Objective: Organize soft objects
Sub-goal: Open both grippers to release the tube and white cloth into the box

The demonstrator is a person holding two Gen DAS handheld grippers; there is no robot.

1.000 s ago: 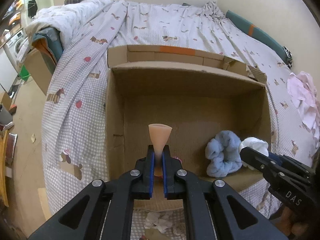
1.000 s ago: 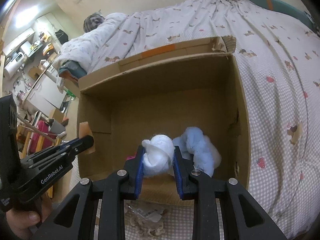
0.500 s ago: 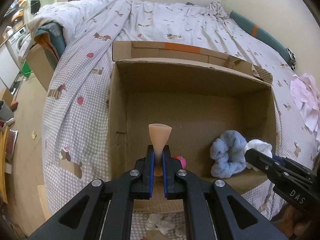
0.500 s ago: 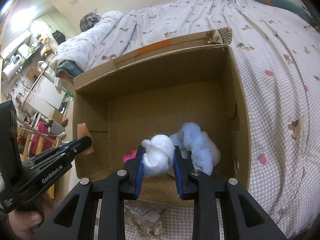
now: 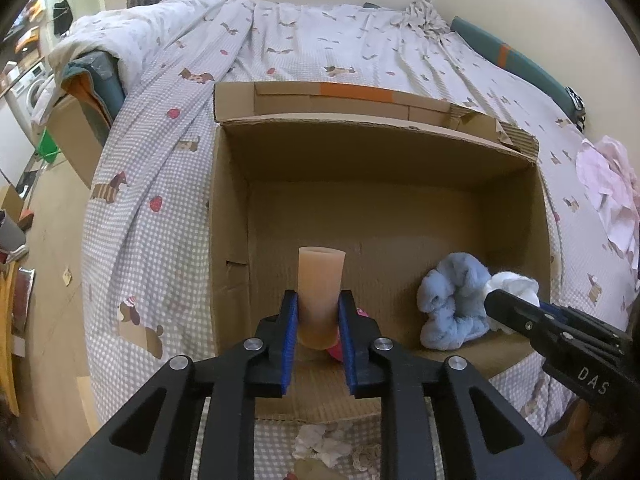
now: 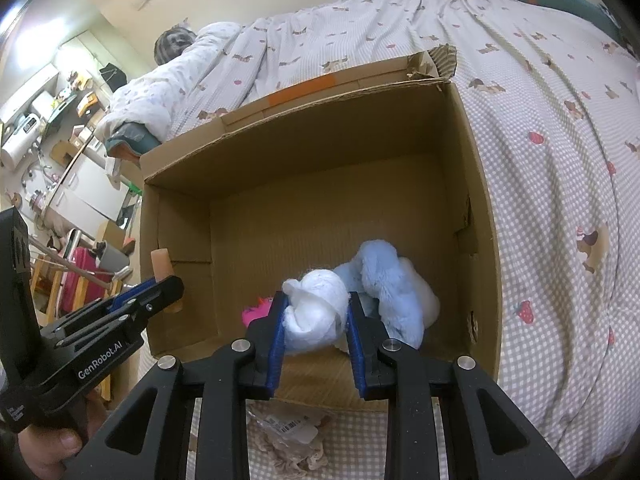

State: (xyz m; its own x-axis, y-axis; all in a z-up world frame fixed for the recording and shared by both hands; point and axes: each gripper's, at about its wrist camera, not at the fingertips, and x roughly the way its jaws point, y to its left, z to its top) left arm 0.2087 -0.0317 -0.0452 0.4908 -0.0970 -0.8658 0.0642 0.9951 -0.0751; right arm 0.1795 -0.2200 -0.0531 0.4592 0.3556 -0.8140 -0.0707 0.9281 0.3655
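Peach-coloured and soft-looking, the tube (image 5: 320, 292) stands upright between the blue pads of the left gripper (image 5: 319, 320), its long axis running away from the camera and its open end pointing toward the far wall of the cardboard box (image 5: 230, 240). The pads sit at a narrow gap, flanking the tube's lower half; contact looks light and the tube keeps its round shape. The right gripper (image 6: 316, 316) is closed around a white fluffy ball (image 6: 314, 312), which bulges between its 2 pads just above the near edge of the box.

Inside the box, on its floor, lies a light-blue plush bundle (image 6: 384, 280) at the right side, touching the white ball, and a small pink item (image 6: 256, 312) near the front, partly hidden. The box rests on a grey checked bedspread (image 5: 152, 200) printed with dogs and strawberries.

From the left wrist, the pink item shows only as a sliver behind the tube, and a pile of pale pink cloth (image 5: 608, 184) lies on the bed well to the right of the box. From the right wrist, that pile is out of frame, but the hand (image 6: 44, 452) holding the left gripper appears, along with crumpled wrappers (image 6: 288, 428) on the bedspread in front of the box.
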